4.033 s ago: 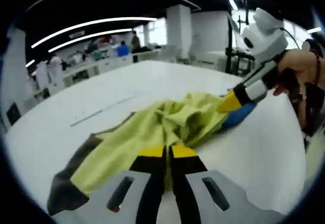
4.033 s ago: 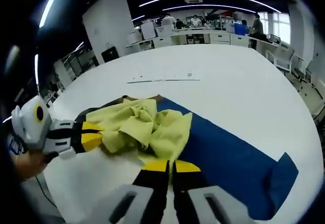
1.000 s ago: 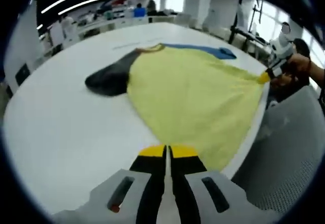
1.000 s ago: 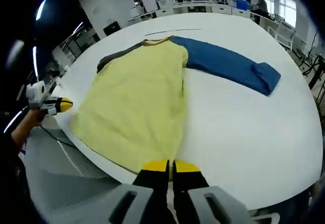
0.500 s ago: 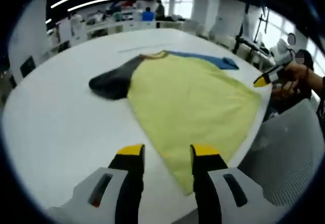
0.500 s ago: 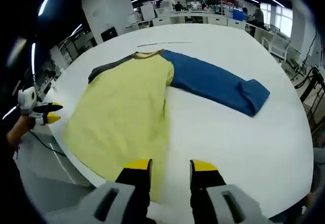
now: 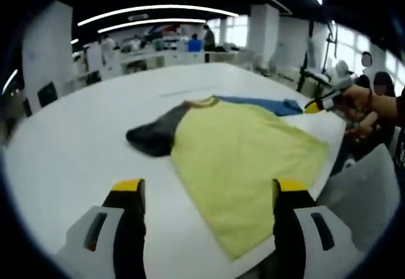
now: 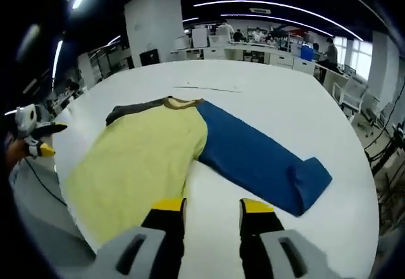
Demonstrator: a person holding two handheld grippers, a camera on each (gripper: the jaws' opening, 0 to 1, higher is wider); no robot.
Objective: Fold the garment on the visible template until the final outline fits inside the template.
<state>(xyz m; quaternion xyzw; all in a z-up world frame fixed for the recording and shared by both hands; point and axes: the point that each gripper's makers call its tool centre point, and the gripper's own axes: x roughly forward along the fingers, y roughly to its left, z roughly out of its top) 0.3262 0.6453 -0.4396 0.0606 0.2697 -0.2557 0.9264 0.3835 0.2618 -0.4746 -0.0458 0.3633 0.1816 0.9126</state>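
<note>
Hovering with jaws spread and empty, the left gripper point(image 7: 205, 193) and right gripper point(image 8: 212, 212) face the garment point(image 8: 142, 159) lying flat on the white table point(image 8: 278, 108), collar away, hem at the near edge, blue sleeve point(image 8: 253, 159) stretched sideways, grey sleeve point(image 7: 155, 136) bunched.

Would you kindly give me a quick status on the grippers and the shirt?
Left gripper open, right gripper open, both empty. Shirt flat on table, blue sleeve outstretched, unfolded.
</note>
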